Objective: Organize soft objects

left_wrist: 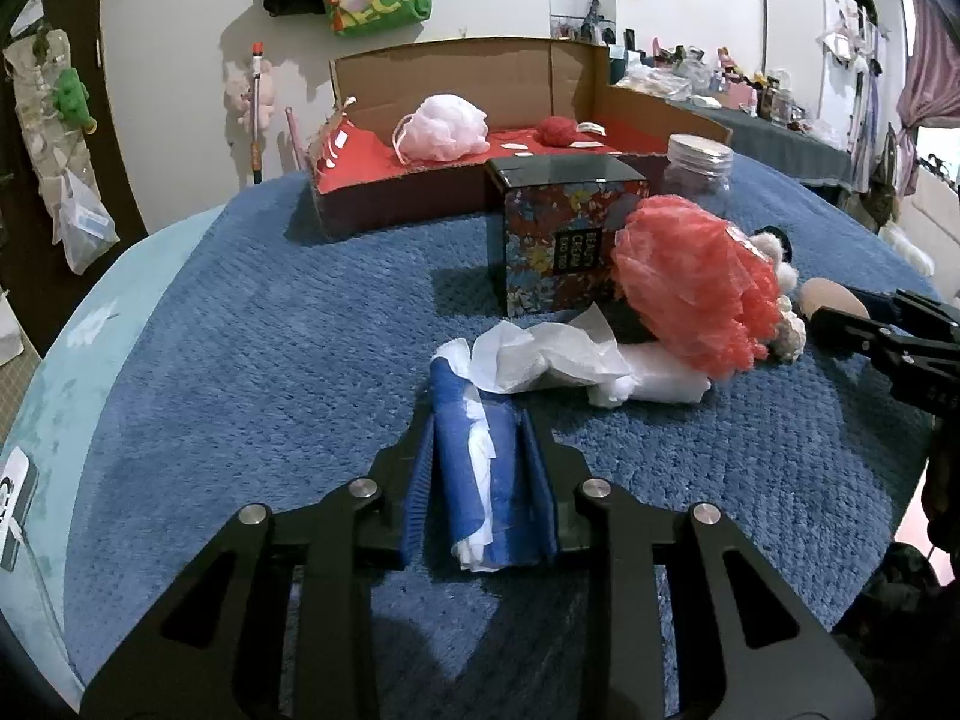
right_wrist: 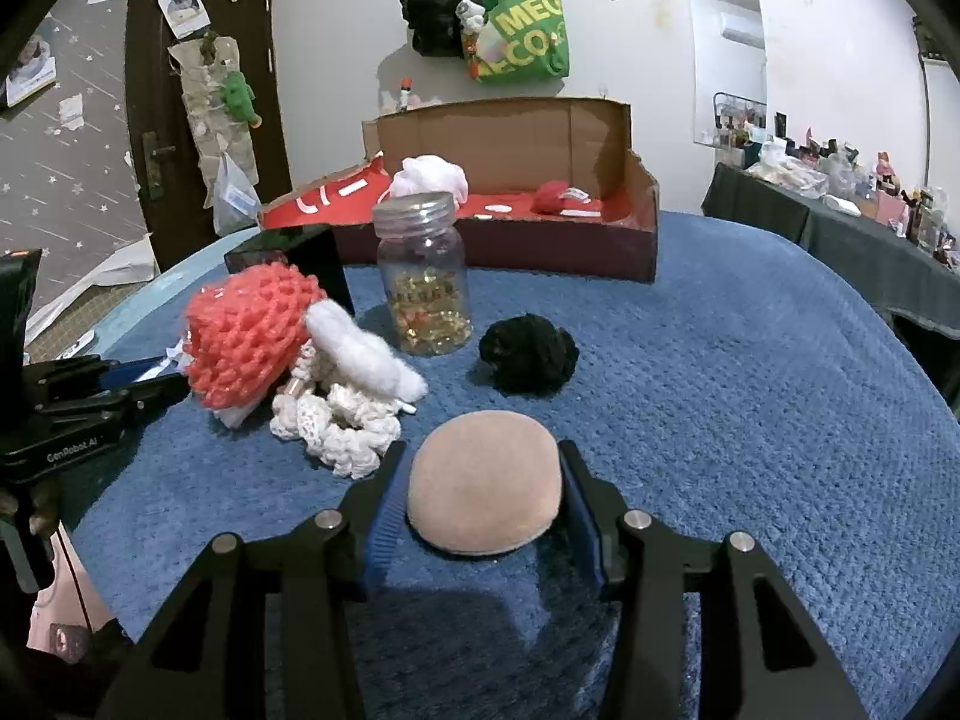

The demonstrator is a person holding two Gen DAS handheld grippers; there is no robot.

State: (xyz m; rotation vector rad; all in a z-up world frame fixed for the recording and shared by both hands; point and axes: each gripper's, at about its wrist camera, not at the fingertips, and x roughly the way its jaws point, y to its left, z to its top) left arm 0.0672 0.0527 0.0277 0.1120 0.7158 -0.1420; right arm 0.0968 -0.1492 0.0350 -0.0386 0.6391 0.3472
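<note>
The left tongs (left_wrist: 480,468) are gripping a blue soft pack with crumpled white tissue spilling from its end (left_wrist: 480,480); the pack is lying lengthwise between the blue pads, which are pressing on both of its long sides. The right tongs (right_wrist: 483,510) are standing narrowed around a round beige sponge puff (right_wrist: 485,483), with a pad touching each side of its rim. Both items are resting on the blue textured cloth covering the counter (right_wrist: 750,390), so each grasp appears to be a pick-up from the surface. The open cardboard box with a red lining (right_wrist: 636,240) is standing well beyond both tongs and is already containing a white mesh bath pouf (left_wrist: 444,129) and a red yarn ball (left_wrist: 557,131), which suggests it is serving as the collection point. The coral mesh bath pouf (right_wrist: 246,342) is lying between the two tongs.
</note>
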